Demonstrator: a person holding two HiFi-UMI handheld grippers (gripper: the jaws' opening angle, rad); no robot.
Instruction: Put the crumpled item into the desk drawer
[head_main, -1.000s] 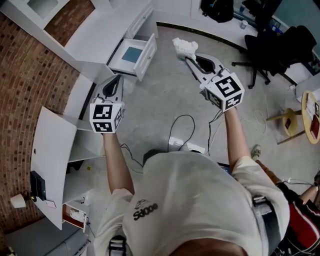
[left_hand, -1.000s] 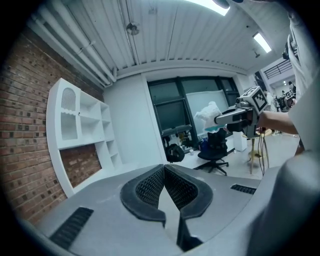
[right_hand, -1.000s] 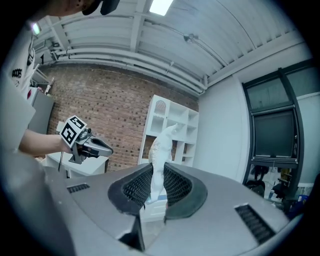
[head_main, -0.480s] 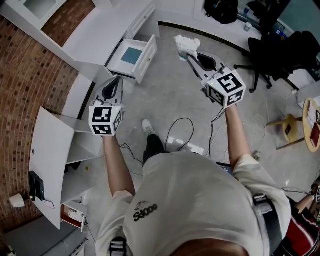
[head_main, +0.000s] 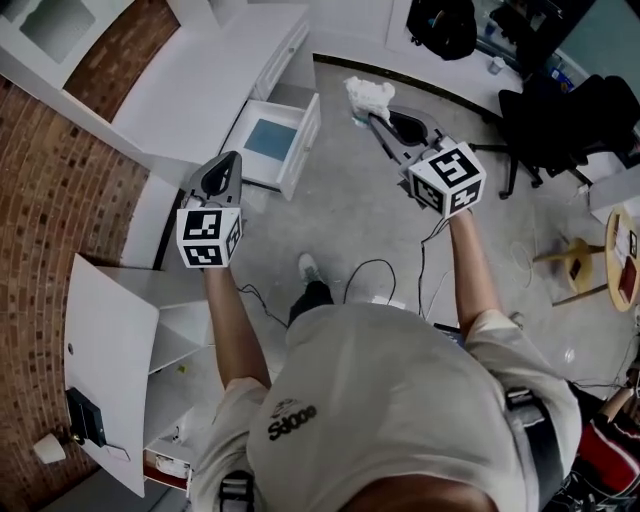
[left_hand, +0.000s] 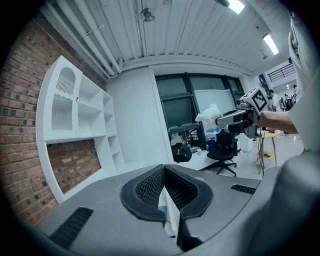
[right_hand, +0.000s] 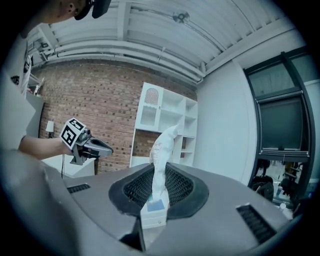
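Note:
The crumpled item (head_main: 368, 97) is a white wad of paper. My right gripper (head_main: 368, 116) is shut on it in mid-air over the floor, its jaws having just closed a little tighter on it. In the right gripper view the crumpled item (right_hand: 161, 147) stands up from between the pads of the right gripper (right_hand: 159, 172). The white desk drawer (head_main: 301, 146) stands open to the left of the wad, with a blue-grey bottom. My left gripper (head_main: 228, 160) hovers beside the drawer's near left corner. In the left gripper view the left gripper (left_hand: 164, 170) shows its tips together with nothing between them.
A long white desk (head_main: 200, 80) runs along the brick wall. An open white cabinet door (head_main: 110, 330) is at lower left. Cables (head_main: 372, 262) and a power strip lie on the floor by the person's foot (head_main: 308, 268). A black office chair (head_main: 548, 115) and wooden stool (head_main: 580, 248) stand at right.
The person has stepped forward, a foot now showing, and both grippers have travelled with them towards the desk. The right gripper still holds the wad; the left stays shut.

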